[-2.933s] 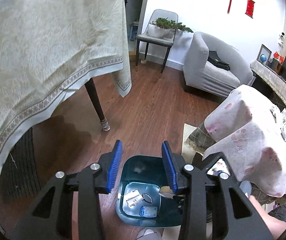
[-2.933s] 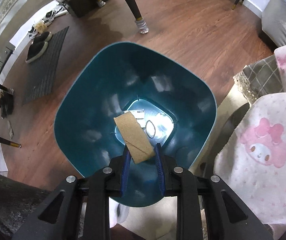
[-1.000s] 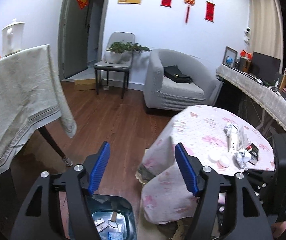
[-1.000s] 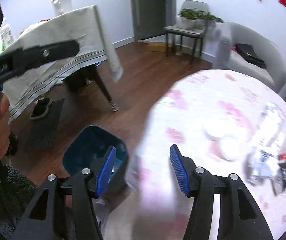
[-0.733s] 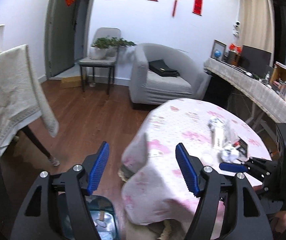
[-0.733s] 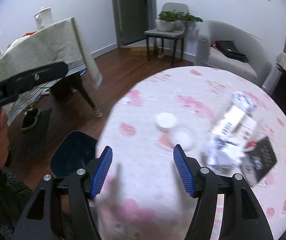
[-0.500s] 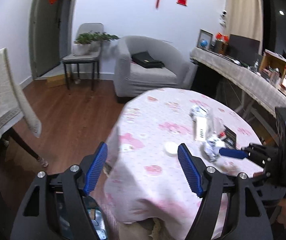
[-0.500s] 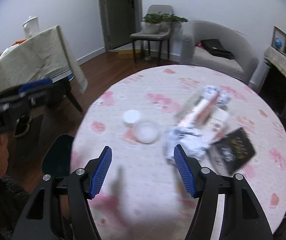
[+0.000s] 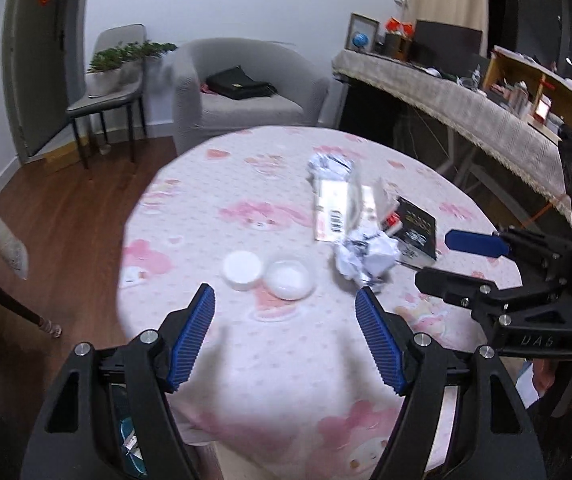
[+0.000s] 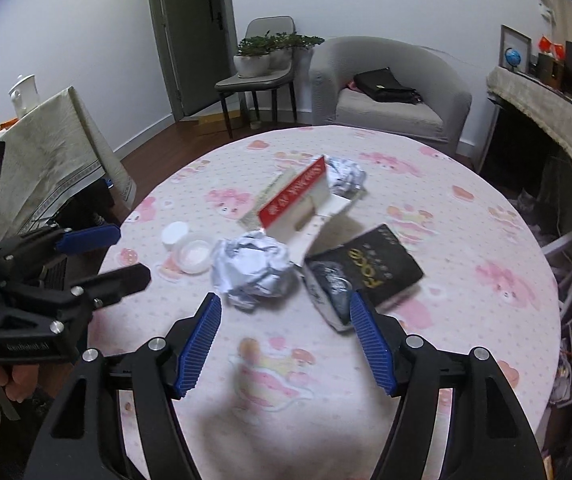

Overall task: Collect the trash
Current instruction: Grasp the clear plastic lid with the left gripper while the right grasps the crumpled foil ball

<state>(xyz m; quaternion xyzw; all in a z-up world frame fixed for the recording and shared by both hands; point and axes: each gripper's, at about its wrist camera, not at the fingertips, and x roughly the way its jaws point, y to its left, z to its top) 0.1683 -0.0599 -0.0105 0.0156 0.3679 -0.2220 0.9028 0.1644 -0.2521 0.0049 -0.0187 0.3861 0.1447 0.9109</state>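
1. Trash sits mid-table on the round pink table (image 10: 466,320): near crumpled paper ball (image 10: 254,268) lies just ahead of the right gripper (image 10: 283,320), touching nothing held.
2. Counts: 2 crumpled balls, the far ball (image 10: 346,174) behind the red-and-white carton (image 10: 298,204); 1 black box (image 10: 370,268); 1 small wrapper (image 10: 328,288) beside it; 2 white lids (image 10: 189,248).
3. Right gripper: jaws spread wide, empty. Left gripper (image 9: 283,320): also wide apart, empty, hovering by the lids.
4. Progress: teal bin (image 9: 129,444) at the table's foot holds some scraps; everything on the table seems left to collect.
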